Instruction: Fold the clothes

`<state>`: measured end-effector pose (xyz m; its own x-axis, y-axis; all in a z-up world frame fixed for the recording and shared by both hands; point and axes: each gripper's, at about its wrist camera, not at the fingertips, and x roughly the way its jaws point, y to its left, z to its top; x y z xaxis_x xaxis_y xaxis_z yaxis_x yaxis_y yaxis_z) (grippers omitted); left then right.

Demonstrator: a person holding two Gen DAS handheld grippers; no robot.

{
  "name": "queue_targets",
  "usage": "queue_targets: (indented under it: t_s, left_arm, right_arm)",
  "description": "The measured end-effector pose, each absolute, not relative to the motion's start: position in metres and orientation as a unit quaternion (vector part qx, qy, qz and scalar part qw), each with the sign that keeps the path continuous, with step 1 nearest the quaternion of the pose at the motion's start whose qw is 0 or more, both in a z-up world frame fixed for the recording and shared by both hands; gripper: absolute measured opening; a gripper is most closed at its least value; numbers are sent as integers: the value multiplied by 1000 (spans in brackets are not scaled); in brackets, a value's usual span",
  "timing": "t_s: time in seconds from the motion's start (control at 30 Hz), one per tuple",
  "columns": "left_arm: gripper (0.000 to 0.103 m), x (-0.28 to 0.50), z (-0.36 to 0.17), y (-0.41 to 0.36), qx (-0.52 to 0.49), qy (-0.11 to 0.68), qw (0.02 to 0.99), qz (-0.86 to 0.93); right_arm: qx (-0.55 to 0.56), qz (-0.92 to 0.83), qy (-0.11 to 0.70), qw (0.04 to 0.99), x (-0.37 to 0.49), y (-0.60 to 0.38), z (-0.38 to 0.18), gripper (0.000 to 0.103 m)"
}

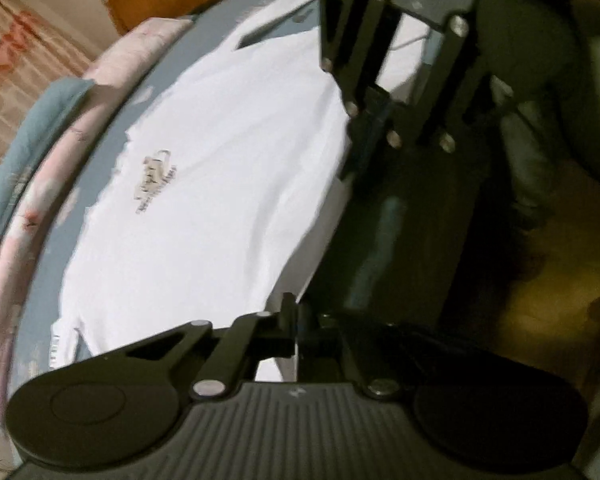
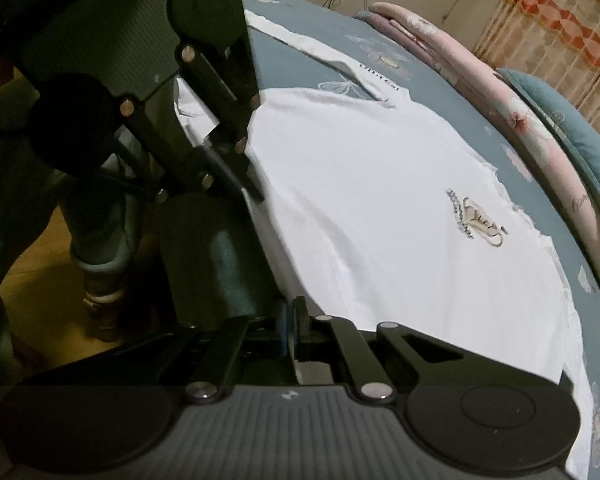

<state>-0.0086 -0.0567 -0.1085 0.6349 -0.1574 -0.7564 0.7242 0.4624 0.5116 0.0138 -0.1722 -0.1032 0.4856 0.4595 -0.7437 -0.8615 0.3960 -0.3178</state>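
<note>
On the blue bed sheet (image 2: 296, 56), printed with pale butterflies, a white T-shirt (image 2: 380, 208) is spread flat, front upward, a small dark-and-gold emblem (image 2: 476, 220) visible on the chest. Its near hem is seen at the bed's edge, where both grippers are placed. In the left wrist view the left gripper (image 1: 294, 326) is seen with its fingers brought together on the near edge of the T-shirt (image 1: 204, 184), white cloth pinched between them. The right gripper (image 1: 364, 116) is noted further along the same edge in that view, its jaws likewise closed, white fabric lying at the tips. From the right wrist view the right gripper (image 2: 294, 324) is shown clamped on the hem, cloth caught between the pads, and the left gripper (image 2: 236, 164) is seen beyond it, closed at the shirt's border. A sleeve with dark lettering on its cuff (image 2: 376, 74) is laid out toward the far side. A pink floral quilt (image 2: 492, 92) is folded along the far edge of the bed, a teal pillow (image 2: 572, 132) resting against it. A patterned orange curtain (image 2: 560, 12) is recorded behind. Yellowish floor (image 2: 48, 280) and a person's trouser leg (image 2: 96, 240) are seen below the bed edge. The left wrist view is motion-blurred.
</note>
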Motion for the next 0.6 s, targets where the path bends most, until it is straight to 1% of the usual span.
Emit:
queue_targets:
  t_s: [0.13, 0.23, 0.27, 0.3, 0.33, 0.4, 0.47, 0.53, 0.57, 0.6]
  left_arm:
    - [0, -5, -96, -49, 407, 349, 790, -297]
    - [0, -6, -97, -50, 397, 367, 780, -316]
    - [6, -6, -97, -50, 394, 373, 776, -323]
    - [10, -7, -98, -50, 390, 378, 772, -329]
    - [11, -7, -98, -50, 387, 384, 768, -335]
    - [11, -14, -95, -47, 386, 389, 757, -357]
    - [11, -12, -85, -40, 380, 385, 766, -347]
    - [13, -3, -73, -30, 365, 380, 785, -326]
    - [18, 8, -67, -22, 345, 378, 803, -305]
    - [31, 21, -60, -13, 323, 377, 822, -279]
  right_arm:
    - [-314, 449, 298, 782, 15, -178, -90, 1]
    - [-311, 450, 313, 776, 18, -175, -97, 1]
    - [-314, 447, 320, 774, 19, -174, -100, 1]
    - [-317, 443, 326, 773, 20, -173, -102, 2]
    - [-320, 441, 330, 771, 18, -173, -103, 4]
    - [-324, 442, 331, 768, 13, -180, -98, 13]
    - [-323, 440, 332, 770, 8, -190, -91, 14]
    - [-297, 424, 331, 789, 9, -208, -78, 15]
    - [-281, 415, 331, 799, 11, -217, -71, 18]
    - [-259, 397, 332, 815, 16, -228, -66, 22]
